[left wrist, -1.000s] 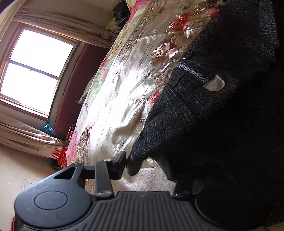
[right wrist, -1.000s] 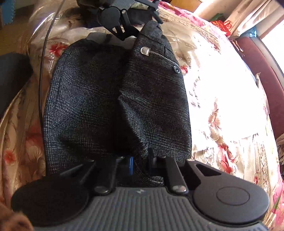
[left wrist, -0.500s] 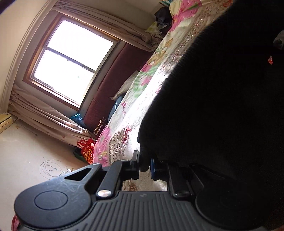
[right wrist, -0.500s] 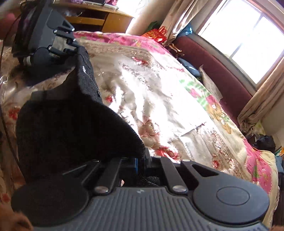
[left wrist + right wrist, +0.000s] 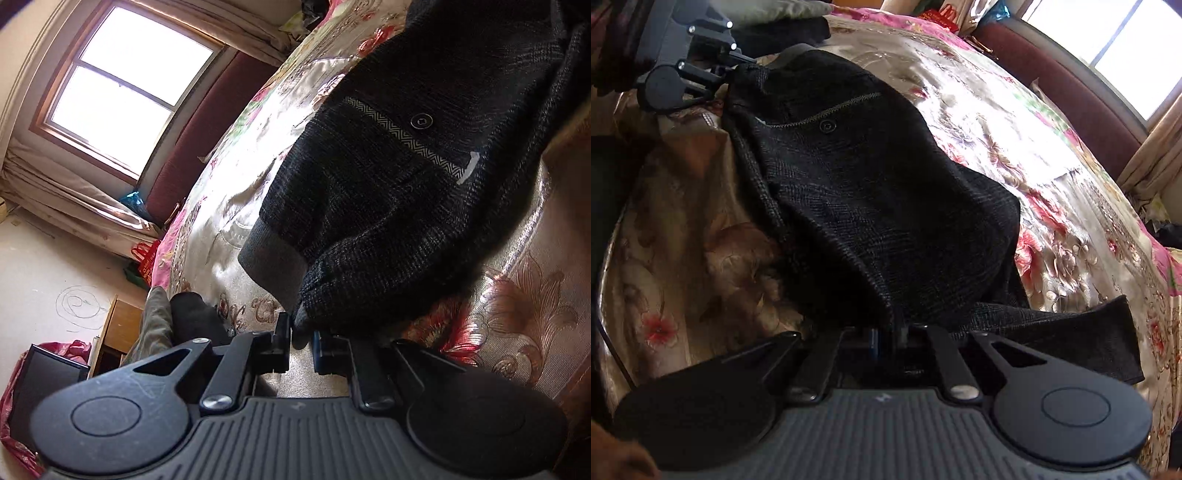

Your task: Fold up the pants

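Observation:
Dark checked pants (image 5: 388, 206) (image 5: 871, 192) lie folded over on a shiny floral bedspread (image 5: 236, 177) (image 5: 1015, 140). A buttoned back pocket with a herringbone trim (image 5: 402, 136) faces up. My left gripper (image 5: 300, 341) is shut on a bunched corner of the pants near a grey ribbed band (image 5: 269, 258). The right gripper (image 5: 891, 334) is shut on the pants' fabric at the opposite edge, low over the bed. The left gripper (image 5: 727, 74) also shows at the top left of the right wrist view, holding the far corner.
A window (image 5: 122, 88) and a dark red headboard (image 5: 199, 129) (image 5: 1071, 96) stand beyond the bed. Olive and black clothes (image 5: 177, 325) lie at the bed's edge. A wooden cabinet (image 5: 118, 328) and a red bag (image 5: 146, 254) are on the floor side.
Both grippers lifted the gripped edge of the pants up off the bed, carried it across and lowered it, so the pocket side now lies on top. Both stayed shut on the fabric.

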The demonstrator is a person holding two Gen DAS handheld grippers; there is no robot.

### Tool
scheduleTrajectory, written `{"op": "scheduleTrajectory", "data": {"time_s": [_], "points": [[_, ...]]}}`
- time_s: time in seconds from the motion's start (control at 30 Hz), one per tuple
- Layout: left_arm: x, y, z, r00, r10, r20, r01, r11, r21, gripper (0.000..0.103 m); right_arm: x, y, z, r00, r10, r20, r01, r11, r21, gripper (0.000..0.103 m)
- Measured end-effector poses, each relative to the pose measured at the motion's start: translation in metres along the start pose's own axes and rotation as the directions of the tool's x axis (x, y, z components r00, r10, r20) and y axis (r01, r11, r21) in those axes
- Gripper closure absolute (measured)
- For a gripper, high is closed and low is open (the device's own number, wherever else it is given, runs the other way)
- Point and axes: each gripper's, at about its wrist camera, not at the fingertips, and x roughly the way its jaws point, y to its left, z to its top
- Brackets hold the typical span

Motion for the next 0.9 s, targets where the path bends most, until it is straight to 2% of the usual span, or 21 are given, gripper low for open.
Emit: {"op": "scheduleTrajectory", "data": {"time_s": [0.1,0.2,0.3,0.33,0.4,0.5,0.6,0.67,0.73,0.83,0.9], "points": [[-0.008,0.008,0.005,1.0,0.009,0.021,-0.009,1.0,-0.026,0.073,-0.011,-0.011,0.005,1.0,-0.017,0.014,0.017,1.0,-0.003,0.097],[-0.01,0.011,-0.001,1.0,-0.019,0.014,0.02,0.998,-0.057,0.073,-0.024,-0.011,0.01,0.998,-0.03,0.046,0.03,1.0,-0.001,0.097],[-0.006,-0.002,-0.007,1.0,0.01,-0.02,-0.01,1.0,-0.001,0.074,-0.01,-0.003,0.003,1.0,-0.017,0.0,0.017,1.0,0.003,0.094],[-0.006,-0.002,-0.008,0.999,0.012,-0.031,-0.012,1.0,-0.005,0.074,0.0,0.001,0.0,0.999,-0.008,-0.04,0.008,1.0,0.006,0.09],[-0.006,0.003,-0.01,0.998,0.017,-0.061,-0.019,0.999,-0.028,0.073,0.0,0.007,0.0,0.999,-0.028,-0.037,0.028,1.0,-0.012,0.09],[-0.018,0.012,-0.016,0.996,0.036,-0.079,-0.038,0.999,-0.031,0.073,-0.018,0.001,0.001,1.0,0.012,-0.019,-0.011,1.0,0.007,0.084],[-0.039,0.028,-0.017,0.997,0.023,-0.067,-0.029,0.995,-0.095,0.073,-0.049,-0.02,0.003,0.997,0.069,0.025,-0.07,0.994,0.086,0.081],[-0.052,0.037,-0.006,0.999,0.015,-0.029,-0.019,0.99,-0.143,0.073,-0.06,-0.044,0.006,0.988,0.133,0.081,-0.146,0.973,0.181,0.072],[-0.057,0.04,0.013,1.0,0.002,0.022,0.002,0.984,-0.179,0.072,-0.055,-0.071,0.013,0.98,0.151,0.128,-0.181,0.945,0.271,0.06],[-0.056,0.028,0.046,0.994,-0.03,0.103,0.048,0.984,-0.173,0.072,-0.037,-0.109,0.021,0.983,0.126,0.136,-0.173,0.888,0.426,0.059],[-0.05,0.013,0.062,0.988,-0.064,0.143,0.085,0.985,-0.15,0.065,-0.036,-0.125,0.02,0.973,0.148,0.174,-0.215,0.852,0.478,0.06]]}}
